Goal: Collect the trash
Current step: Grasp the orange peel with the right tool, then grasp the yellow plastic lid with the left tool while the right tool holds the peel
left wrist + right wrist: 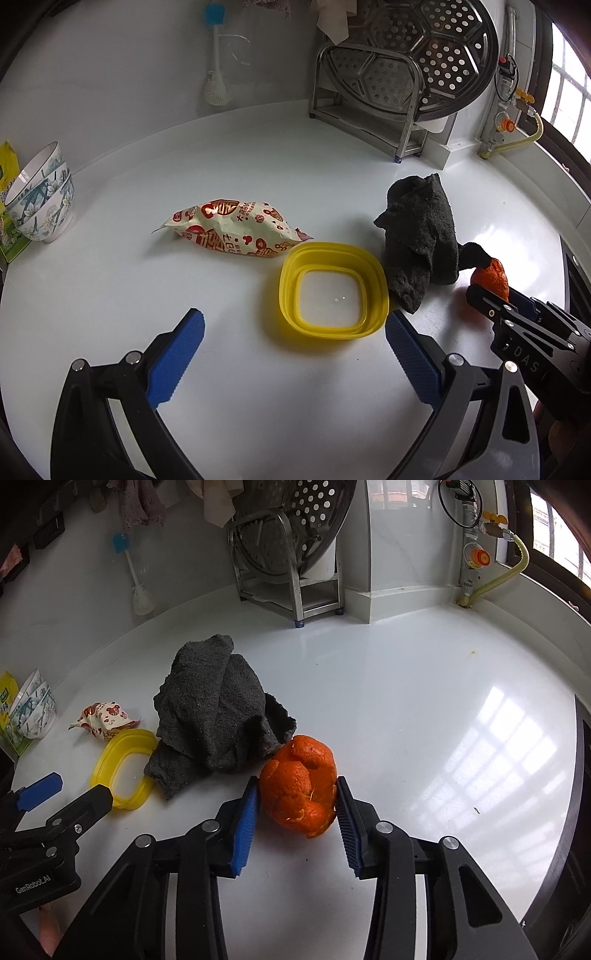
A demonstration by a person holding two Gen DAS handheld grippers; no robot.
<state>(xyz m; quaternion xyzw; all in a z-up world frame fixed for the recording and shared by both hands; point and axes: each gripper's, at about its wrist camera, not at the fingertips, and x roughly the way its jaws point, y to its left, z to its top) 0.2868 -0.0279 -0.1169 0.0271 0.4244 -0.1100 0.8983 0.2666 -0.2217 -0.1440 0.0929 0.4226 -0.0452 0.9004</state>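
right tool (297,805) clamped on orange peel (299,784), left tool (295,350) agape

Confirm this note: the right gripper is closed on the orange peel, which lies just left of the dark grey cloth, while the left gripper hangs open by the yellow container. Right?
One error: the orange peel lies to the right of the dark grey cloth, as the right wrist view shows. The right gripper does clamp it, and the left gripper is open by the yellow container.

Right hand-held gripper (297,805) clamped shut, left hand-held gripper (295,350) spread wide.
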